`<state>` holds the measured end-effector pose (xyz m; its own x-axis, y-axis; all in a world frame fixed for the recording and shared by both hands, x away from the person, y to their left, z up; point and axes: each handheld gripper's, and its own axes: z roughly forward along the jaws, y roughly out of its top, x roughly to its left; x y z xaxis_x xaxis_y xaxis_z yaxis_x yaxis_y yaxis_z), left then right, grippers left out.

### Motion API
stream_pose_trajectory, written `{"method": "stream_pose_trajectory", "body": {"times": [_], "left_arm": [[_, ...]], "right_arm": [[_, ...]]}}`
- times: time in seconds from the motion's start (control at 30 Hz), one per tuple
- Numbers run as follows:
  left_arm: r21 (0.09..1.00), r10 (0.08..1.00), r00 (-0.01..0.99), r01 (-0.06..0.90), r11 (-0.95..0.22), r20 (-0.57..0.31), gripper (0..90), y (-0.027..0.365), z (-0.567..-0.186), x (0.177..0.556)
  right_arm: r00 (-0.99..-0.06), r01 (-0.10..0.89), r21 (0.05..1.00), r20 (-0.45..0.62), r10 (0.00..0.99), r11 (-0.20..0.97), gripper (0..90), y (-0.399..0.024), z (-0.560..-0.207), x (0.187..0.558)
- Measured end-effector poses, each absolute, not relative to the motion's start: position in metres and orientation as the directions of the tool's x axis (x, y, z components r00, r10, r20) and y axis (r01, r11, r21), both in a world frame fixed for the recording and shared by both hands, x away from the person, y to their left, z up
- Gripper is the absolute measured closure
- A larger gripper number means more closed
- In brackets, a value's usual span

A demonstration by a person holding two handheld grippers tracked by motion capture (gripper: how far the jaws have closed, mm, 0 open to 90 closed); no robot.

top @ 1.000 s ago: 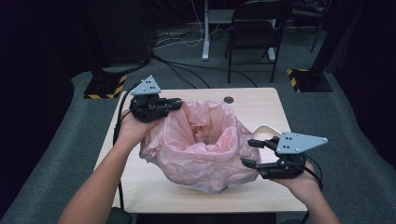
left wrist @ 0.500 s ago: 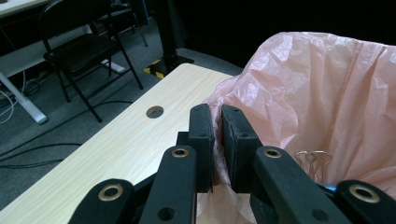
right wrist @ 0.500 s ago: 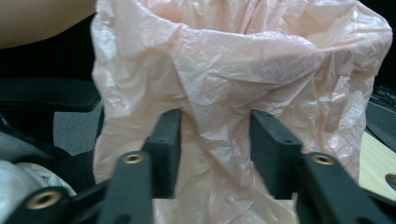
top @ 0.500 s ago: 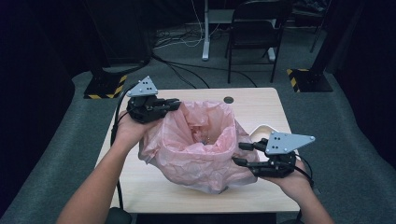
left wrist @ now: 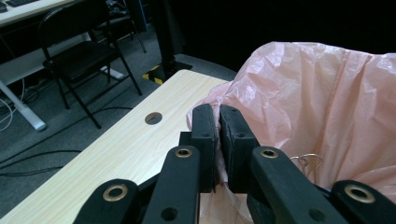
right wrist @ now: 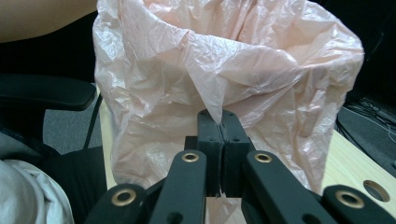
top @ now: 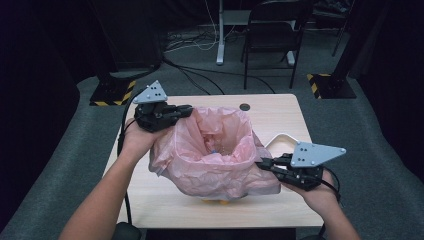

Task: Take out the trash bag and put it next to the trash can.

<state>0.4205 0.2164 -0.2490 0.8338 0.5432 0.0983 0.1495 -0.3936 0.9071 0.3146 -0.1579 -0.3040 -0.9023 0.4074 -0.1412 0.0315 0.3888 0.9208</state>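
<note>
Sitting mid-bench [top: 150, 200], the pink bag [top: 220, 165] is gaping upward (crumpled film); the left tool [top: 182, 111] is pinching its rim at 10 o'clock, the right tool [top: 264, 165] clamping film at 4 o'clock.

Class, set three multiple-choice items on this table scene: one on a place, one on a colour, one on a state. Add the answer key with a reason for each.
1. Where is the round hole in the table?
A. at the far edge
B. at the near edge
C. under the white tray

2. What colour is the bag?
A. blue
B. pink
C. black

3. What is the right gripper doing?
A. hanging open above the bag
B. lying on the table
C. pinching the bag's film

Key: 1 A, the hole lies beyond the bag, near the far edge. 2 B, its film is pale pink in every view. 3 C, the right gripper's jaws are closed with a fold of film caught between them.
</note>
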Motion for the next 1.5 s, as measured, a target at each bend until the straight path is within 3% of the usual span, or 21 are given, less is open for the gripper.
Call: {"method": "stream_pose_trajectory", "body": {"times": [0.73,1.5], "left_arm": [[0.923,0.493,0.864,0.105,-0.369,0.098,86.6,0.213,-0.228,0.404],[0.935,0.43,0.899,0.079,-0.346,0.083,86.7,0.209,-0.212,0.39]], "right_arm": [[-0.878,-0.048,0.937,-0.205,0.433,0.346,89.3,-0.164,-0.273,0.308],[-0.884,-0.103,0.939,-0.238,0.403,0.329,89.3,-0.141,-0.247,0.318]]}}
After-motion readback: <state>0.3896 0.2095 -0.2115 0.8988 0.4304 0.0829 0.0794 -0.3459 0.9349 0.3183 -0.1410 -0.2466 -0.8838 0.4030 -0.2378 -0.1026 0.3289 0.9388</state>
